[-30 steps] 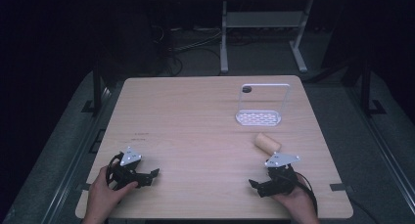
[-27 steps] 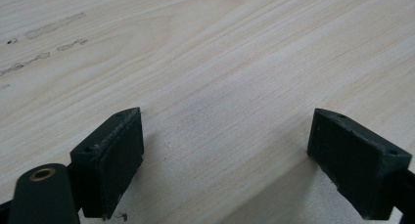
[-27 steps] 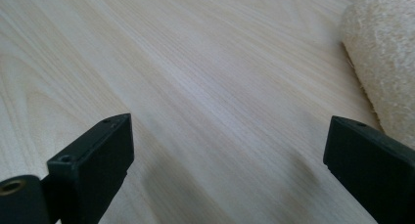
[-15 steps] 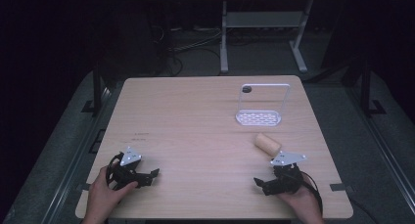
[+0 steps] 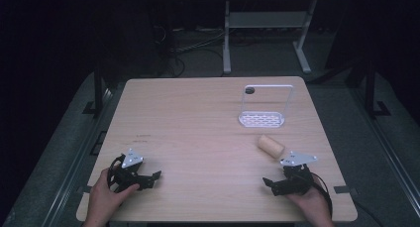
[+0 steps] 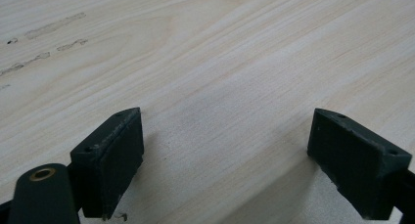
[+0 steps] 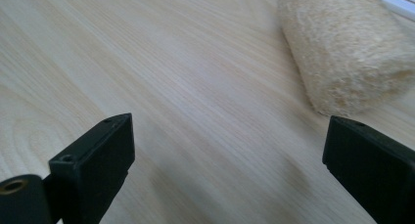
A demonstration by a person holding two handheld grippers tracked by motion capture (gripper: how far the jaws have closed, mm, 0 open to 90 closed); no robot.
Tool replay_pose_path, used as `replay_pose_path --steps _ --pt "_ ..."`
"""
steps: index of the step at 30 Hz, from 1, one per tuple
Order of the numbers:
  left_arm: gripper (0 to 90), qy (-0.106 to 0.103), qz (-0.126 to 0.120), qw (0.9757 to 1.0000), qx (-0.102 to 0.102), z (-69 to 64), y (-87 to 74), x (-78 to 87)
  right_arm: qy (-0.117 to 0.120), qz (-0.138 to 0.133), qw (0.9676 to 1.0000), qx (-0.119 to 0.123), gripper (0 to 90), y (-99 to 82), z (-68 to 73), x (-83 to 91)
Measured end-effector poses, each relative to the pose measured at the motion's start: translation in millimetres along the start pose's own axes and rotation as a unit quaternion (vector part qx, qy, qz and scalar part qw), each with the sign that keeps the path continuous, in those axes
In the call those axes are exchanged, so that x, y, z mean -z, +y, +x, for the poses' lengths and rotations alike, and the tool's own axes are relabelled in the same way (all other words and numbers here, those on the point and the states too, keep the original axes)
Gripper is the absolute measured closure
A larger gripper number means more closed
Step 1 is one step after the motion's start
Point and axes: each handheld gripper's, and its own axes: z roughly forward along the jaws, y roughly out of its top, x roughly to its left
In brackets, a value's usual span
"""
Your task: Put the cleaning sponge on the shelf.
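Tabletop (image 5: 198, 123): pale wood, lying across the centre of the high view.

Rack (image 5: 262, 119): white perforated tray with a wire arch, standing upper right, carrying nothing.

Right tool (image 5: 277, 185): resting lower right, jaws spread wide, gripping nothing; since the earlier frame it is drifting slightly toward the right edge.

Left tool (image 5: 148, 180): sitting lower left, jaws spread wide, unchanged from before.

Sponge roll (image 7: 342, 53): lying on its side, right of centre, between rack and right tool, touching neither.

Progress: judged as barely beginning; grasping and moving the roll are remaining.
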Motion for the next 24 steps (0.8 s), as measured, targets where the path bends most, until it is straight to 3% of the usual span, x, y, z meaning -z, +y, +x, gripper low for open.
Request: replay_pose_path --steps 24 --pt "12.9 0.000 0.000 1.0000 0.000 0.0 0.0 -0.1 -0.030 -0.006 0.9993 -0.020 5.3 -6.8 -35.0 7.3"
